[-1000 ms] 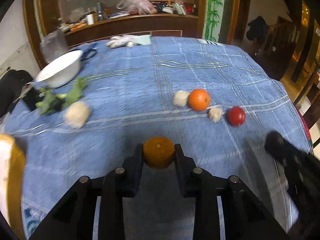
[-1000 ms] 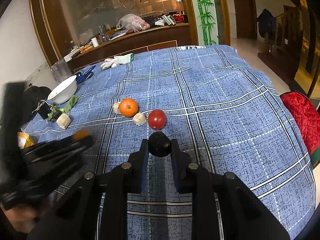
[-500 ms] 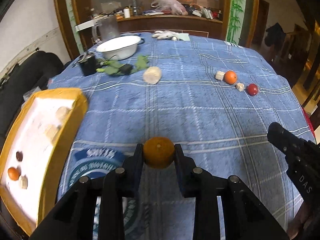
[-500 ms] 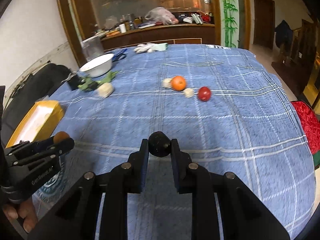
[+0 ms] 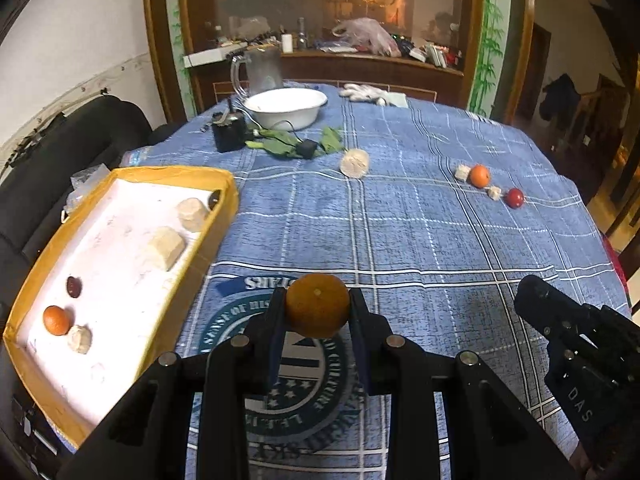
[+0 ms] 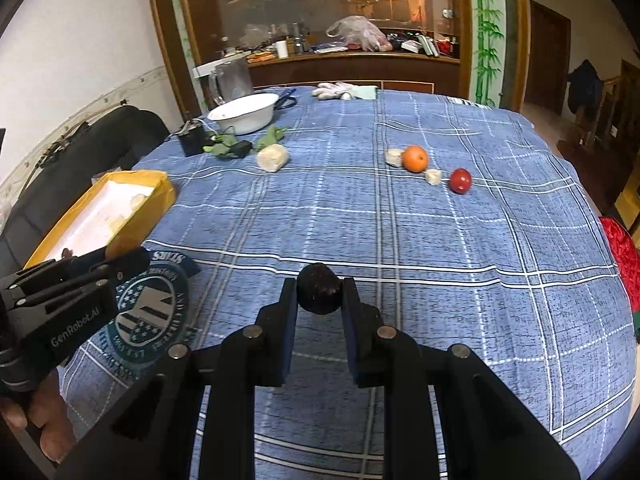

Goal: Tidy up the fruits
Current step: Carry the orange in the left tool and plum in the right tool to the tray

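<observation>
Presently, the blue checked tablecloth (image 5: pixel 400 240) carries everything under inspection. At its left edge sits the yellow-rimmed tray (image 5: pixel 224 216), already holding two pale chunks, a small orange, a dark fruit and a small pale piece. Well apart, on the far right of the cloth, lie an orange (image 6: pixel 415 158) and a red fruit (image 6: pixel 460 180), with two small pale pieces just beside them; a larger pale chunk (image 5: pixel 354 163) lies near the white bowl (image 5: pixel 286 106).

The left gripper (image 5: pixel 318 312) pinches a tangerine (image 5: pixel 317 310) between its pads, above the printed emblem and just right of the tray. The right gripper (image 6: pixel 319 294) clamps a dark round fruit (image 6: pixel 319 288), above the cloth, well short of the tray.

Risks, as judged: both loads are round and held only at the fingertips, so either could slip free and roll off the table. With both grippers making for one tray, they could collide. Released from height, a fruit could bounce over the low rim.

Both grippers point forward, roughly level, side by side; a hand (image 6: pixel 36 420) grips the left tool.
</observation>
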Demonstrator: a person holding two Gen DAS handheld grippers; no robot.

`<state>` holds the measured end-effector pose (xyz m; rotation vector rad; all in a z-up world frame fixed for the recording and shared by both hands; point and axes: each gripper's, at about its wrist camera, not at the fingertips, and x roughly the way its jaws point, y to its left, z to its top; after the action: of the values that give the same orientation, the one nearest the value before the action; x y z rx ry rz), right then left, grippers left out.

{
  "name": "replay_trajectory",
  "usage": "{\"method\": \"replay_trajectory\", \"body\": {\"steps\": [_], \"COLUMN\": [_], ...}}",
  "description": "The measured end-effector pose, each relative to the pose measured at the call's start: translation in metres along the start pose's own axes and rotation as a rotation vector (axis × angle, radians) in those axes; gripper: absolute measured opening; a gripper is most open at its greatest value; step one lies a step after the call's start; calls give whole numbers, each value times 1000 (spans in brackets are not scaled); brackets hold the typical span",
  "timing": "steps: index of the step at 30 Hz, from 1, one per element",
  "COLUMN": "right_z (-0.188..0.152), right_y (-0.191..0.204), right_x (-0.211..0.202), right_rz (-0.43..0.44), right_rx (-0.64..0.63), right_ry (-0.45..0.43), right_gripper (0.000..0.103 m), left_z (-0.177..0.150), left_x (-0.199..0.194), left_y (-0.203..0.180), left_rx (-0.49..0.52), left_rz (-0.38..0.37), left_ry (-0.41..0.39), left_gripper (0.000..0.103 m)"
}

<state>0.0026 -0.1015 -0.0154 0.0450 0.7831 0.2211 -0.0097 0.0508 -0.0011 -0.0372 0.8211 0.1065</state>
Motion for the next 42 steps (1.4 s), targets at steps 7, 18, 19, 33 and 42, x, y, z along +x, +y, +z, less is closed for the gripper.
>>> {"method": "replay_trajectory", "body": {"steps": [7, 18, 19, 33, 42], "right_z": [-1, -2, -2, -3, 3], "right_y": [14, 16, 16, 25, 33], "right_x": [-5, -8, -8, -8, -10], "right_rz": [29, 37, 36, 58, 66], "right_rx": [-22, -22, -22, -45, -62], "right_ry": [-18, -40, -40, -38, -50], "right_gripper": [23, 23, 23, 23, 23], "left_z": [-2, -5, -6, -6, -3], "left_x": [-10, -12, -13, -13, -14], "left_y": [11, 17, 17, 26, 41], "left_rx": [-18, -19, -20, -38, -70], "left_rz": [33, 62, 64, 85, 102], "left_ry": [-38, -40, -39, -41, -43], "left_gripper": [29, 29, 29, 29, 29]}}
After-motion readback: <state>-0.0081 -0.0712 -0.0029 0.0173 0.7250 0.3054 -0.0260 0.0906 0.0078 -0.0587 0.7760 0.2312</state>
